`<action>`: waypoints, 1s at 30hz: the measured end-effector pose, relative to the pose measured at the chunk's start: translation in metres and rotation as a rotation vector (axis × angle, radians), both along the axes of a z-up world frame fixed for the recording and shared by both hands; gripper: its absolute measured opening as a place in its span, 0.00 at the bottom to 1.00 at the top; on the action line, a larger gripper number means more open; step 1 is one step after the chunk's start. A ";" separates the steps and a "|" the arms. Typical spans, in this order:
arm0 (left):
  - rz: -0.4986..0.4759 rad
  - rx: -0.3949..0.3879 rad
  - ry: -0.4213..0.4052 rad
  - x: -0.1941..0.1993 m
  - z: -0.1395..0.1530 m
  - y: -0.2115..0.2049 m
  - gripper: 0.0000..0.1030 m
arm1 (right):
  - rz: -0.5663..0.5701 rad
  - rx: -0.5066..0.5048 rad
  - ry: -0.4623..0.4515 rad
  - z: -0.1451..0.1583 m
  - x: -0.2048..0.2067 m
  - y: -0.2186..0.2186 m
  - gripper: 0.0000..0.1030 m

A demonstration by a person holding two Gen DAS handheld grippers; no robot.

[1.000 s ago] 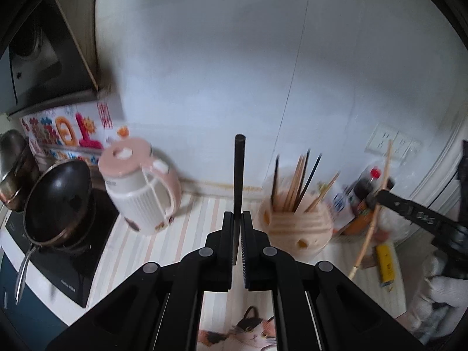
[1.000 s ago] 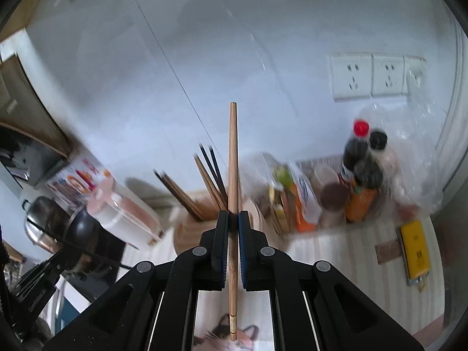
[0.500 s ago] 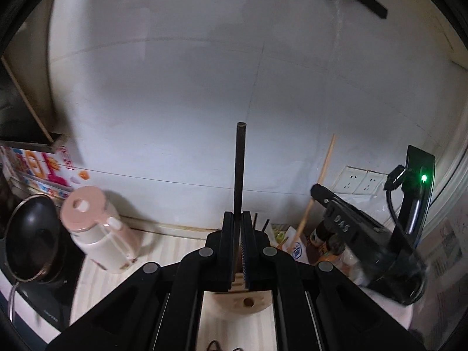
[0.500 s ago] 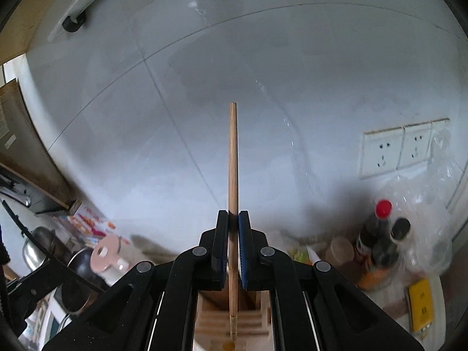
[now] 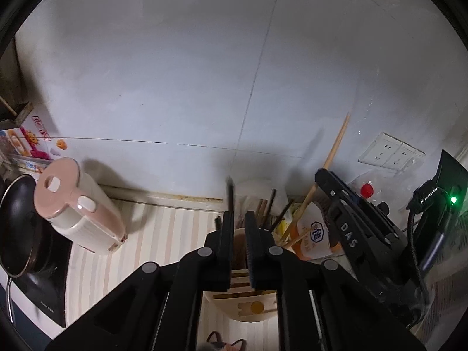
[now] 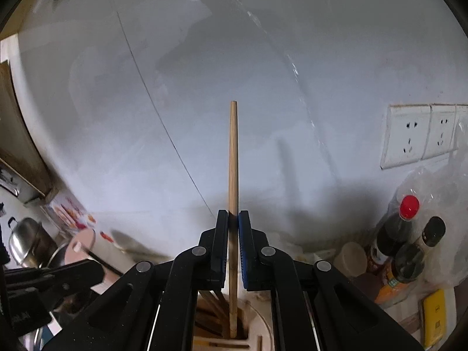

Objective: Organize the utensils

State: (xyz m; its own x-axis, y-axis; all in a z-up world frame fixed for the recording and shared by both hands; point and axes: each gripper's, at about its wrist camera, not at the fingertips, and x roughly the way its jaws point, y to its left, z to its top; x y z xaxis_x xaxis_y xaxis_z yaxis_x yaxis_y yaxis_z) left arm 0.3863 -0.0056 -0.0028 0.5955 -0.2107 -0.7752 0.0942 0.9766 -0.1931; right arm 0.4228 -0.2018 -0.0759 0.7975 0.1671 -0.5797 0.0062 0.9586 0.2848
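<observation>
Your right gripper [image 6: 233, 245] has a wooden chopstick [image 6: 233, 158] between its jaws, which are opening; the stick stands nearly upright along the fingers, its top against the white wall and its lower end down inside the beige utensil holder [image 6: 260, 330]. Your left gripper [image 5: 239, 245] has jaws that are also opening, with a visible gap. A dark chopstick [image 5: 231, 196] (blurred) pokes up just beside its left finger, long axis near vertical, over the same holder [image 5: 251, 307]; whether a pad touches it you cannot tell. Only the left view shows the pink kettle [image 5: 77, 207] whole, the black pan [image 5: 20, 225] and the right gripper [image 5: 321, 175] from the side. Only the right view shows the sauce bottles [image 6: 406, 242] clearly.
</observation>
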 end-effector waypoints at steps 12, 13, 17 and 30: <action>0.099 0.127 -0.104 -0.046 -0.002 0.034 1.00 | -0.068 -0.115 0.074 0.012 -0.068 -0.013 0.65; 0.101 0.143 -0.099 -0.047 -0.005 0.034 1.00 | -0.075 -0.135 0.083 0.009 -0.075 -0.010 0.70; 0.085 0.172 -0.072 -0.055 -0.025 0.036 1.00 | -0.085 -0.219 0.123 -0.004 -0.099 0.005 0.94; 0.016 0.193 -0.138 -0.124 -0.016 0.039 1.00 | -0.201 -0.292 0.119 0.011 -0.181 0.031 0.97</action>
